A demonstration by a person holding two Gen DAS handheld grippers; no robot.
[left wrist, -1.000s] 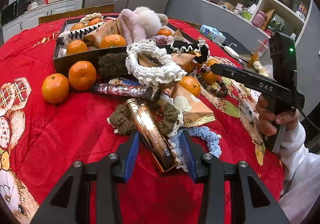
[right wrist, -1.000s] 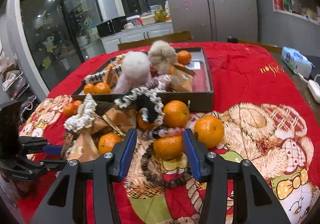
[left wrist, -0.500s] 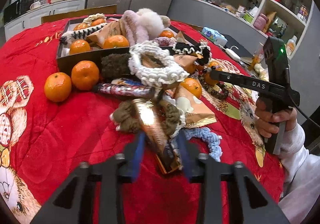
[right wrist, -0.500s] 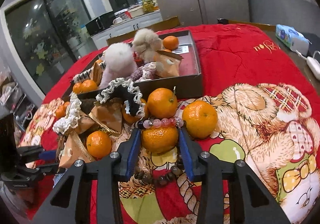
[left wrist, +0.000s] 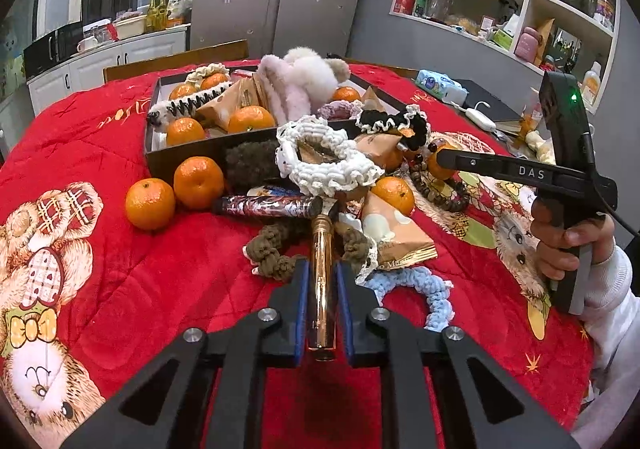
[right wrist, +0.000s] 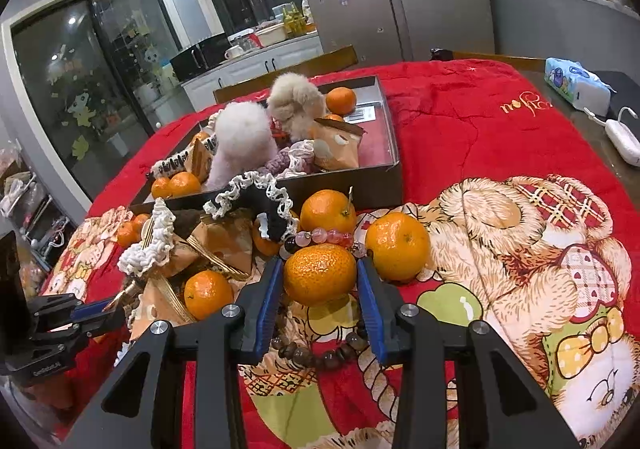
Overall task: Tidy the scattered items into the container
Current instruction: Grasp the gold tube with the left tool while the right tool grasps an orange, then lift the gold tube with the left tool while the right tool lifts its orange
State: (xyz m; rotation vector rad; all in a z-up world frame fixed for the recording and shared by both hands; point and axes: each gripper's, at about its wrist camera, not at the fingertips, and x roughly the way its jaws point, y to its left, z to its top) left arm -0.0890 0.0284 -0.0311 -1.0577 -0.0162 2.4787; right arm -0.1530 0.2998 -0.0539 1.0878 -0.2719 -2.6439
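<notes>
Gold-wrapped snack bar [left wrist: 322, 281], just in front of the black tray [left wrist: 188, 159], is clamped in my left gripper [left wrist: 322, 289]; my right gripper [right wrist: 320, 289] pinches a mandarin [right wrist: 320, 273] nearby, both gripped for lifting into that tray.

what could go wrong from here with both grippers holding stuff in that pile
1. The left gripper is shut on the gold tube, whose far end lies under the brown scrunchie; lifting may drag the scrunchie along.
2. The right gripper is shut on a round mandarin, gripped near the fingertips; it might slip out.
3. The pink bead bracelet rests against that mandarin and could snag.
</notes>
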